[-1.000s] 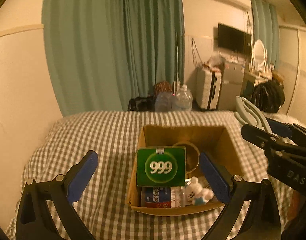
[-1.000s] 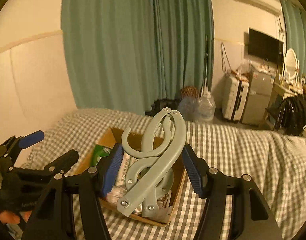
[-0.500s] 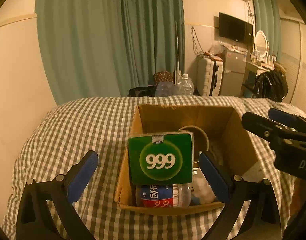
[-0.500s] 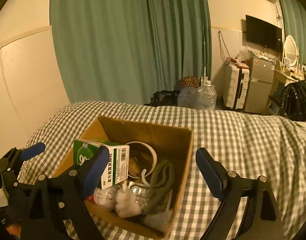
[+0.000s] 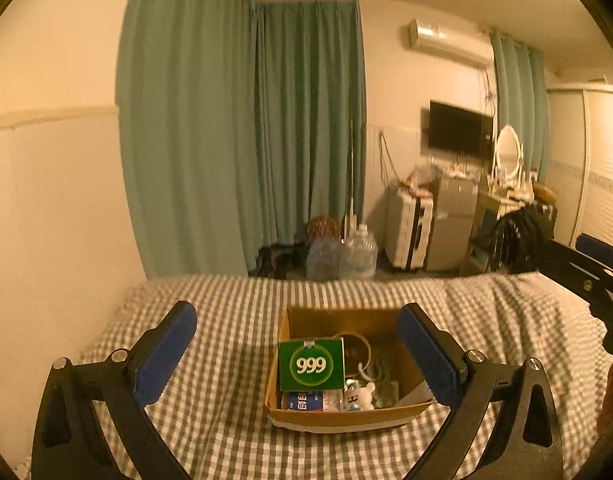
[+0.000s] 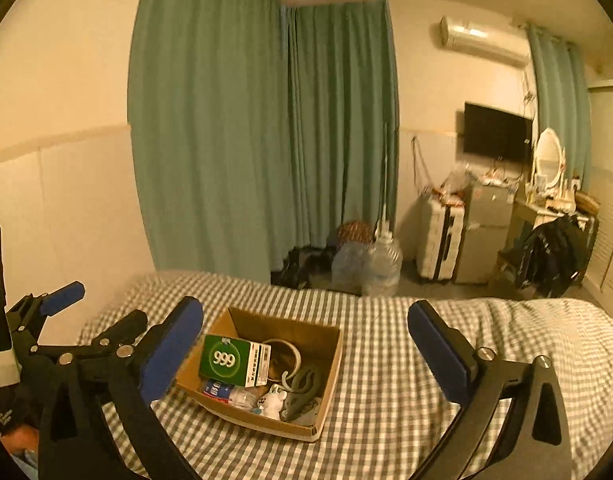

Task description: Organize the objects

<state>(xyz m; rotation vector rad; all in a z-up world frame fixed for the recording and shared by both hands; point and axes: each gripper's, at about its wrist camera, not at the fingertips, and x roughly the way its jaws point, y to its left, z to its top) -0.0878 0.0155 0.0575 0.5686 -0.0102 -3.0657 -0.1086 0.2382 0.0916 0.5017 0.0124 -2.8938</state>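
Cardboard box (image 6: 262, 376) sits on the checked bed (image 6: 426, 360), holding a green 999 carton (image 6: 230, 360), a bottle (image 6: 226, 392), a small white toy (image 6: 272, 400) and a grey hanger (image 6: 302, 390). Left tongs (image 5: 298, 354) spread wide, empty. Right tongs (image 6: 306, 354) spread wide, empty, above the bed.

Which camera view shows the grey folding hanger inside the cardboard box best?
The right wrist view: the grey folding hanger lies visible at the right side of the cardboard box, its hook showing. In the left wrist view only a dim part appears behind the green 999 box.
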